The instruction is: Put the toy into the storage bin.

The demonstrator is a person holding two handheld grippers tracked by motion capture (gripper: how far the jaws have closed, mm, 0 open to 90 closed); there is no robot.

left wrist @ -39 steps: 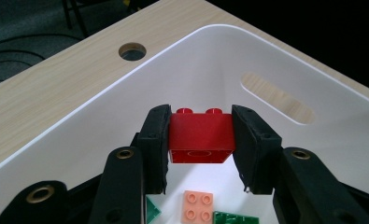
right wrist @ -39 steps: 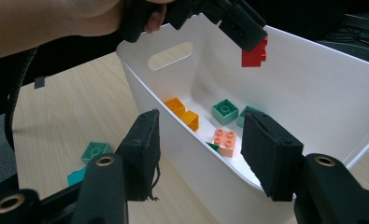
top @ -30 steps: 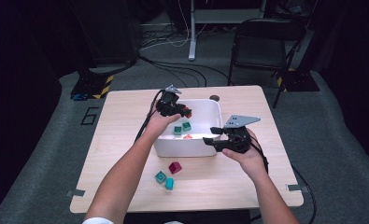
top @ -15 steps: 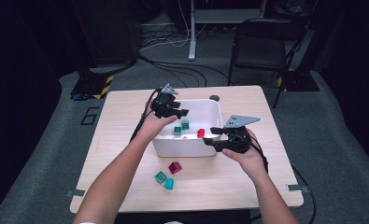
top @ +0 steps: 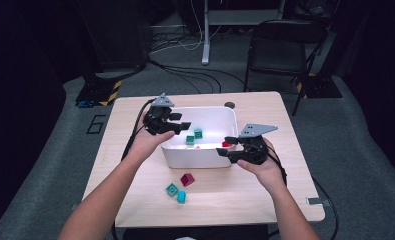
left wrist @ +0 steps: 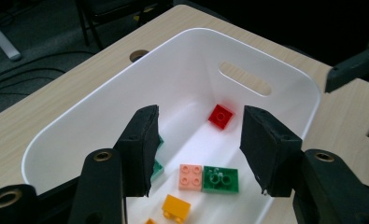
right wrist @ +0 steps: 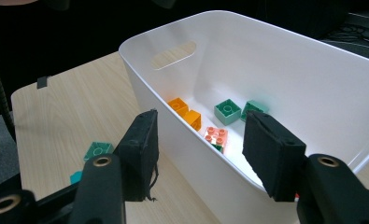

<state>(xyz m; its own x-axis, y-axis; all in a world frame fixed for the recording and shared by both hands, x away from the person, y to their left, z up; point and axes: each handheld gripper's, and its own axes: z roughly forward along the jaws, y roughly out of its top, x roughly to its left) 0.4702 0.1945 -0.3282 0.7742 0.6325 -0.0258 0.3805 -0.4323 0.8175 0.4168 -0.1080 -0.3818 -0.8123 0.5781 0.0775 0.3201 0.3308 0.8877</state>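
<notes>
Left gripper point(left wrist: 198, 126) first: its jaws have just been opening and stand apart with nothing between them, hanging over the left end of the white bin point(left wrist: 196, 70). Straight below and beyond them are bricks lying on the bin floor: a red brick point(left wrist: 221, 115) toward the far end, a pink brick point(left wrist: 190, 176) and a green brick point(left wrist: 220, 178) touching side by side closer in.

Over to the right gripper point(right wrist: 198, 126): its jaws have also just been opening, and they sit astride the bin's near wall, one jaw outside and one inside, with the pads clear of the plastic.

Now the relation that matters. Three loose bricks wait on the tabletop point(top: 265, 195): a dark red brick point(top: 187, 179), a teal brick point(top: 172, 189) and a cyan brick point(top: 181, 197), clustered close together. They lie on the person's side of the bin, outside its near wall, between the two forearms. From the left jaws that means back over the wall and down; from the right jaws it is off to the side, along the wall's outer face. Neither hand is clearly nearer, but the left one hangs free of the bin, so I'd expect it to go.
</notes>
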